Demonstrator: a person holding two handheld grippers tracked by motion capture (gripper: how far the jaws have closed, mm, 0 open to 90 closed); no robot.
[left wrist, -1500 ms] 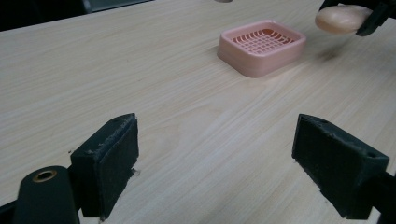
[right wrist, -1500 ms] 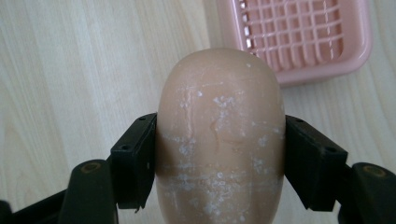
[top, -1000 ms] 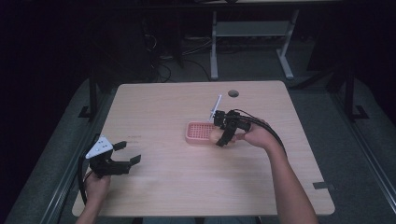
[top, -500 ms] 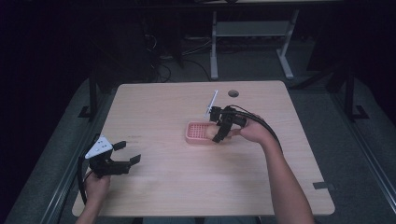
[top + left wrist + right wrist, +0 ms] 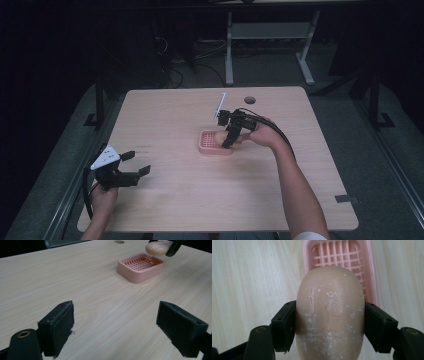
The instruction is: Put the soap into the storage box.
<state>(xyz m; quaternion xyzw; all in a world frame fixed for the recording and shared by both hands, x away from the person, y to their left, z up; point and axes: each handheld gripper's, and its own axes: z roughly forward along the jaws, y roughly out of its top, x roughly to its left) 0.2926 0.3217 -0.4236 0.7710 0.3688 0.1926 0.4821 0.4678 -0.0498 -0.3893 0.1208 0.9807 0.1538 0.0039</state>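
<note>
Right gripper (image 5: pixel 229 136) pinching oval tan soap bar (image 5: pixel 330 312), lifted since a second ago above pink slotted plastic soap dish (image 5: pixel 140 267).
Likely removal or repositioning under way; left gripper (image 5: pixel 122 327) spread wide, idle, near-left on pale wooden table (image 5: pixel 170 115).

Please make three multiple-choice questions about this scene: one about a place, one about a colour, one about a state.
1. Where is the soap bar?
A. In the right gripper, above the soap dish
B. Flat on the table
C. In the left gripper

2. What colour is the soap dish?
A. Blue
B. Pink
C. White

3. How is the left gripper?
A. Shut on the soap
B. Shut on nothing
C. Open, holding nothing

Answers: 1 A, both pads press the bar's sides over the dish. 2 B, the slotted dish is pink. 3 C, its jaws stand wide apart over bare wood.
</note>
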